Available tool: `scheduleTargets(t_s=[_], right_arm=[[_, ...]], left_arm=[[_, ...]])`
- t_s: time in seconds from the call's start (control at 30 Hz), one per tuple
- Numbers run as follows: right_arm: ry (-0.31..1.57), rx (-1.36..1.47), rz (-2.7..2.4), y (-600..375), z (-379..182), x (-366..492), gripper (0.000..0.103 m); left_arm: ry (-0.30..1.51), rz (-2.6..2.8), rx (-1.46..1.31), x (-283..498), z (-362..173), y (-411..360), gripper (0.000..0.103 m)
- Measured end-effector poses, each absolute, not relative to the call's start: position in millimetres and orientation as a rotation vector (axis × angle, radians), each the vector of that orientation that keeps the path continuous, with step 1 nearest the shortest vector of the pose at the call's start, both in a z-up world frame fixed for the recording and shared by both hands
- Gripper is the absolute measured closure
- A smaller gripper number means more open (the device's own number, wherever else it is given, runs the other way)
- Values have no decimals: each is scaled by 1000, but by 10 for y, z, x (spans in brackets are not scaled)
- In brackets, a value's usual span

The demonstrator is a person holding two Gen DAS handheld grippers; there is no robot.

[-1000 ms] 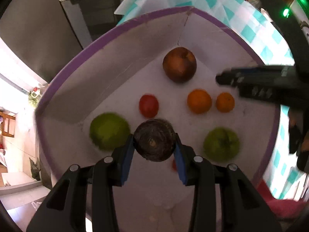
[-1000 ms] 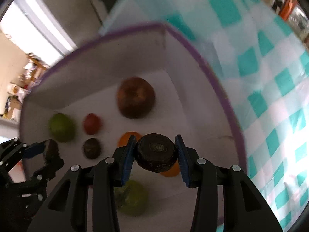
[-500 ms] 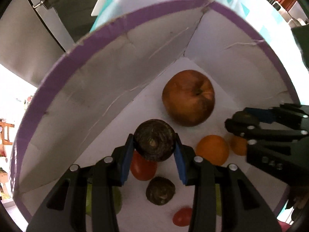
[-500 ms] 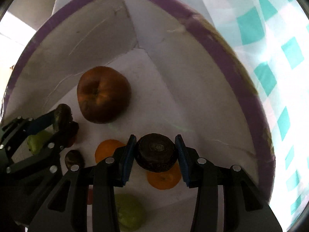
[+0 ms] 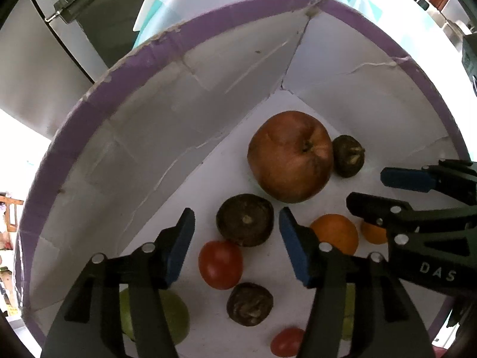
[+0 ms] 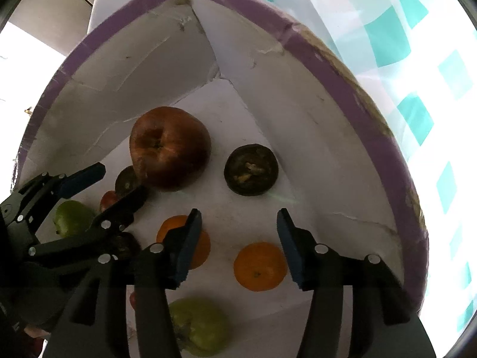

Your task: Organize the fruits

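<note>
Teal-checked cloth surrounds a purple-rimmed white cardboard box. "DAS" marks the right tool. Both tools, left tool too, have just been opening, empty; two wrinkled dark round fruits lie freed.

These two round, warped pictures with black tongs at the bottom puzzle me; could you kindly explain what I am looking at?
A person holds a two-finger gripper in each hand, with a fisheye camera on each looking along its fingers. One picture shows the left gripper, the other the right gripper. Both point down into a white box with a purple rim holding fruit: a large brown apple, oranges, tomatoes, green fruits and dark round fruits. Both grippers have just been opening and hold nothing; one dark fruit lies loose between the left one's fingers.
</note>
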State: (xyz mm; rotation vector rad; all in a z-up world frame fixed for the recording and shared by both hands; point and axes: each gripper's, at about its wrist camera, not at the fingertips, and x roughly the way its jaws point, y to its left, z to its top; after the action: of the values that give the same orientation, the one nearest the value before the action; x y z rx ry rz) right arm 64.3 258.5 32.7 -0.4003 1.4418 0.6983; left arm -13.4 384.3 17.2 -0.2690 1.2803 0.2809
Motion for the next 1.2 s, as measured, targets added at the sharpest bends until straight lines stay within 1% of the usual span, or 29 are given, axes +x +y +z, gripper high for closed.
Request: scheduleTargets(t_s=[0.07, 0.13, 0.2, 0.23, 0.3, 0.37, 0.4, 0.47, 0.5, 0.53, 0.7, 0.77, 0.9, 1.07, 1.13, 1.2], right_arm=[[1441, -394, 699, 2564, 340, 648, 51], [1439, -384, 706, 2534, 367, 651, 50], [1429, -382, 712, 2507, 403, 622, 45], [1423, -389, 714, 2536, 394, 682, 44], [1409, -413, 716, 2510, 434, 622, 38], [1394, -426, 720, 2486, 449, 546, 33], [1386, -439, 727, 2476, 477, 510, 30], [1357, -469, 754, 2445, 562, 410, 25], [1340, -482, 763, 2419, 605, 372, 19], [1314, -494, 770, 2395, 674, 319, 17], [1227, -489, 833, 2346, 1004, 69, 16], [1179, -475, 862, 2320, 1143, 17, 16], [1058, -436, 911, 2413, 1421, -63, 16], [833, -424, 952, 2357, 2011, -273, 16], [711, -396, 949, 2269, 2238, -354, 16], [634, -382, 926, 2207, 2359, -417, 16]], left_arm=[[1275, 301, -273, -118, 206, 3843, 34], [1266, 324, -297, -162, 233, 3874, 29], [1267, 332, -336, -239, 249, 3923, 26], [1270, 337, -362, -277, 264, 3946, 23], [1264, 360, -384, -363, 313, 3972, 17], [1229, 397, -385, -500, 425, 3968, 6], [1214, 402, -393, -551, 470, 3959, 4], [1174, 429, -398, -704, 612, 3889, 3], [1159, 441, -391, -753, 669, 3848, 3], [1124, 466, -373, -852, 799, 3770, 3], [998, 509, -338, -1268, 1301, 3470, 3], [963, 563, -297, -1413, 1572, 3369, 3], [899, 665, -249, -1626, 1938, 3327, 2], [788, 769, -297, -1884, 2354, 3353, 2], [761, 802, -330, -1941, 2421, 3370, 2], [756, 818, -359, -1988, 2442, 3378, 2]])
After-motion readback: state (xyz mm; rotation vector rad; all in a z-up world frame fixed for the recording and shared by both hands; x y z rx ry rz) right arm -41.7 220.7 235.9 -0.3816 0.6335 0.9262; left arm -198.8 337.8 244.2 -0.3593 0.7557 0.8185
